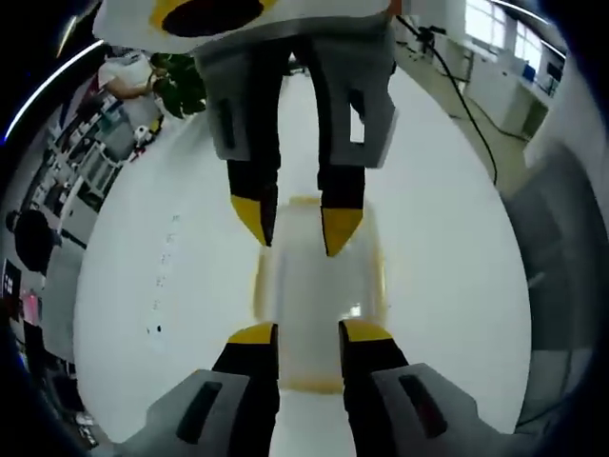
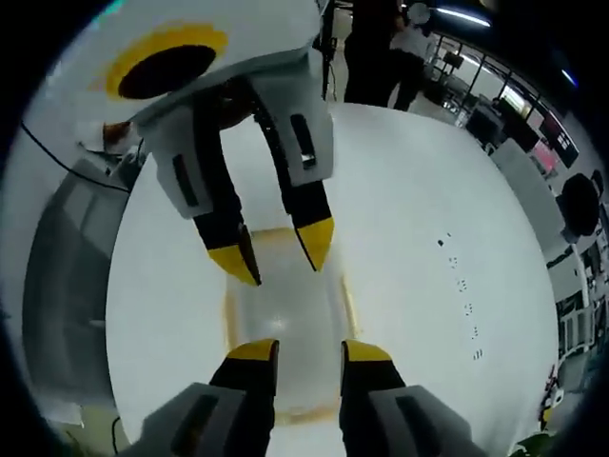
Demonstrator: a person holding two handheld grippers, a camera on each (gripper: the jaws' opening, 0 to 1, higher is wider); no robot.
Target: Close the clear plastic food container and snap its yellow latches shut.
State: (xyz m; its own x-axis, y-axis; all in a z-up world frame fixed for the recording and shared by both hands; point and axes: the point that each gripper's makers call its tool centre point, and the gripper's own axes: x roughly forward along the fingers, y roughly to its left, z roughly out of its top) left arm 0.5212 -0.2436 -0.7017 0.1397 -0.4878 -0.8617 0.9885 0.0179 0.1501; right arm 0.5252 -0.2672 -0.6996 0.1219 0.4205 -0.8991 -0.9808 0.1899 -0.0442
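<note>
Resting flat on the white surface point(image 1: 457, 286), the clear plastic food container point(image 1: 319, 305) lies between the two claws, which face each other across it. In the left gripper view, the left claw point(image 1: 309, 333) rises from the bottom edge with its yellow-tipped jaws parted; the near end of the container sits in the gap between them, but contact with the jaws cannot be confirmed. The right claw point(image 1: 297, 219) enters this view from the top, its jaws likewise apart and pointing down at the far end of the container. A yellow latch point(image 1: 306, 202) shows at that far end, between the right claw's tips. The image is blurred, so it cannot be told whether the lid is fully seated or the latches are engaged.

In the right gripper view the arrangement is mirrored: the right claw point(image 2: 309, 350) stands at the bottom, jaws spread over the near end of the container point(image 2: 285, 314), and the left claw point(image 2: 282, 249) descends from the top with its jaws open over the far end. Neither claw is visibly clamped on anything. Yellow trim runs along the container's edges. A potted plant point(image 1: 181, 81) stands beyond the surface.
</note>
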